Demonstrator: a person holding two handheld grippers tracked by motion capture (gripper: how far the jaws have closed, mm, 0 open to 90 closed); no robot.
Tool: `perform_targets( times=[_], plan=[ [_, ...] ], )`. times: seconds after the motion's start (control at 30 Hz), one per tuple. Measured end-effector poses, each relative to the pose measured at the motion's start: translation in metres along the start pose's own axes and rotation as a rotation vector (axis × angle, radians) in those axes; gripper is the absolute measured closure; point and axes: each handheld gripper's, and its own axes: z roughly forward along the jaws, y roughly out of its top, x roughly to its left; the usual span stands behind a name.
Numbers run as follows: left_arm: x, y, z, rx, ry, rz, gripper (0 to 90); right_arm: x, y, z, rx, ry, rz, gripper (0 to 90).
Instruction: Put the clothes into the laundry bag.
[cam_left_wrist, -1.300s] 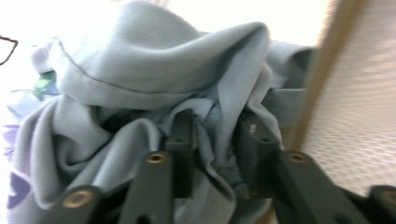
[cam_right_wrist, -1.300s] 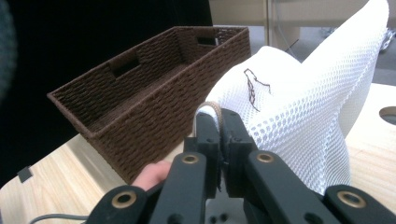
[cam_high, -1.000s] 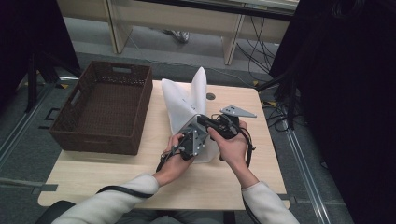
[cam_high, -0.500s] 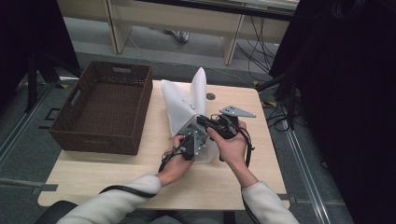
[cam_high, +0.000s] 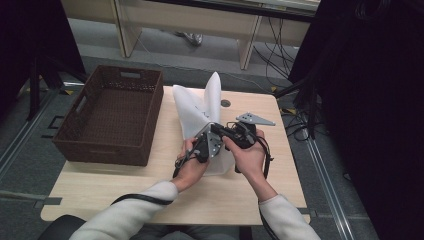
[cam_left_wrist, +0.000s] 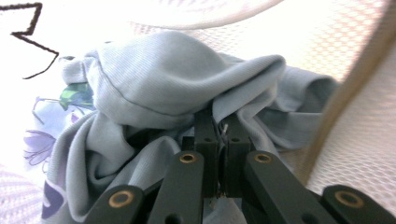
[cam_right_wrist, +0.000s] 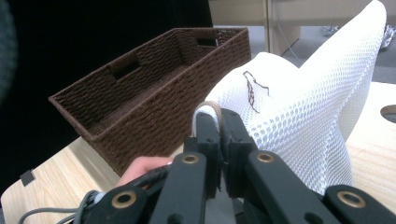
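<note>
- Little is seen to have changed since the earlier frames: both hands are kept together at the near end of the white mesh bag (cam_high: 200, 112), and the bag's upright points are held in the same place.
- The left gripper (cam_left_wrist: 223, 140) is closed on a fold of pale blue garment (cam_left_wrist: 177, 88) inside the bag, its jaws pressed together on the cloth.
- The right gripper (cam_right_wrist: 218, 135) is clamped on the bag's rim, where a tan edging is pinched between its jaws.
- The bag is found at the middle of the wooden table (cam_high: 150, 185), just beside the brown wicker basket (cam_high: 107, 117), which lies to its left.
- The garment is judged soft, light and limp; it is best taken by a bunched fold, as it will drape and may snag on the mesh.
- The bag is judged light and floppy, best held at the stiffer edged rim.
- One bag, one basket and two grippers are counted; at least one garment is seen, with a flowered cloth (cam_left_wrist: 46, 126) beside it that may be another.
</note>
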Motion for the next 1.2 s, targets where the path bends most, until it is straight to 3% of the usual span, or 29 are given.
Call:
perform_targets(
  times=[0.03, 0.1, 0.13, 0.2, 0.3, 0.4, 0.47, 0.53, 0.6, 0.63, 0.7, 0.73, 0.77, 0.87, 0.93, 0.97, 1.03, 1.07, 1.1, 1.13, 1.2],
  plan=[
    [0.002, 0.000, 0.002, 0.005, 0.007, 0.042, 86.5, 0.000, 0.000, 0.000, -0.005, 0.002, -0.007, 88.1],
    [0.000, -0.001, 0.005, 0.019, 0.021, 0.057, 86.2, 0.001, 0.000, 0.000, 0.011, 0.006, 0.015, 88.0],
    [-0.003, -0.002, 0.007, 0.016, 0.064, 0.063, 86.1, 0.003, 0.000, -0.001, 0.036, 0.007, 0.042, 88.1],
    [-0.004, -0.003, 0.010, 0.041, 0.058, 0.081, 85.7, 0.000, -0.001, 0.001, 0.016, 0.011, 0.004, 88.1],
    [-0.004, -0.005, 0.014, 0.059, 0.067, 0.090, 85.7, 0.000, -0.002, 0.001, 0.040, 0.006, 0.005, 88.1],
    [-0.004, -0.006, 0.015, 0.078, 0.051, 0.108, 85.4, -0.001, -0.003, 0.003, 0.012, 0.004, -0.012, 88.1],
    [-0.005, -0.007, 0.015, 0.079, 0.075, 0.116, 85.1, -0.001, -0.003, 0.002, 0.026, 0.003, -0.013, 88.0],
    [-0.004, -0.008, 0.015, 0.091, 0.035, 0.113, 84.1, -0.001, -0.003, 0.003, 0.030, 0.009, 0.010, 88.0],
    [-0.007, -0.008, 0.013, 0.078, 0.059, 0.117, 81.2, -0.001, -0.004, 0.003, 0.033, 0.010, 0.013, 88.0],
    [-0.005, -0.008, 0.011, 0.086, -0.013, 0.112, 78.9, -0.003, -0.004, 0.003, 0.032, -0.011, -0.021, 88.1],
    [-0.006, -0.007, 0.005, 0.067, 0.005, 0.117, 73.9, -0.002, -0.003, 0.002, 0.033, -0.008, -0.005, 88.0],
    [-0.008, -0.008, 0.003, 0.074, -0.085, 0.073, 70.8, -0.002, -0.003, 0.002, 0.035, -0.004, 0.008, 88.0],
    [-0.008, -0.008, 0.000, 0.072, -0.098, 0.067, 68.2, -0.003, -0.003, 0.003, 0.009, -0.007, -0.015, 88.0],
    [-0.006, -0.008, -0.010, 0.039, -0.127, 0.061, 65.5, -0.003, -0.003, 0.002, 0.031, -0.010, 0.010, 88.0],
    [-0.006, -0.009, -0.017, 0.028, -0.156, 0.037, 65.3, -0.003, -0.003, 0.003, 0.027, -0.007, 0.012, 88.0],
    [-0.006, -0.009, -0.018, 0.024, -0.170, 0.045, 66.2, -0.004, -0.003, 0.003, 0.027, -0.014, -0.002, 88.0],
    [-0.007, -0.009, -0.019, 0.034, -0.188, 0.055, 69.7, -0.004, -0.003, 0.003, 0.027, -0.028, -0.024, 88.0],
    [-0.009, -0.009, -0.016, 0.033, -0.181, 0.051, 72.0, -0.002, -0.003, 0.003, 0.021, -0.014, -0.003, 88.0],
    [-0.010, -0.008, -0.014, 0.043, -0.181, 0.051, 74.4, -0.003, -0.003, 0.003, 0.018, -0.019, -0.019, 88.0],
    [-0.009, -0.008, -0.013, 0.058, -0.184, 0.057, 77.0, -0.001, -0.003, 0.003, 0.026, -0.009, 0.007, 88.0],
    [-0.009, -0.007, -0.009, 0.073, -0.138, 0.062, 81.3, -0.001, -0.003, 0.002, 0.041, -0.009, 0.014, 88.0]
  ],
)
